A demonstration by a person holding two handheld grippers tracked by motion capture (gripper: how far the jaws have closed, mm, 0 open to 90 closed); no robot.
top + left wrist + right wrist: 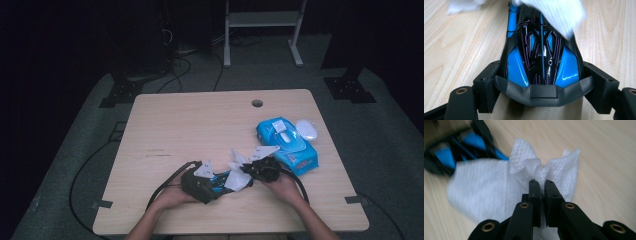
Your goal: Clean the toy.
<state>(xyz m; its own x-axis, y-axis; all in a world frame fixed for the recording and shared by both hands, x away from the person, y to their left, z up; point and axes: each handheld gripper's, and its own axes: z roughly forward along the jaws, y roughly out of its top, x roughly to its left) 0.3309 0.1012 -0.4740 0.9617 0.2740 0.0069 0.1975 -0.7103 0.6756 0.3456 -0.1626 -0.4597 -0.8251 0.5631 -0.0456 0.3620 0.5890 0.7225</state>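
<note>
Claw work first: we are clamping the blue-and-black toy car (541,57) in our left claw (200,181) on the bench (200,125), while our right claw (540,185) is pinching a white wipe (499,187) against its body. Wiping looks barely begun; most bodywork remains.

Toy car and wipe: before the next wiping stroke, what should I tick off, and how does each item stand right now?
1. Left gripper clamps the toy car by its sides: ok.
2. Right gripper shut on the white wipe, fabric bunched between the jaws: ok.
3. Wipe lies on the car's body, covering its far end in the left gripper view: ok.
4. Car resting flat on the table: cannot tell, the hands hide its underside.
5. Blue wipes pack and the white lid beside it lie apart from the hands: ok.
</note>
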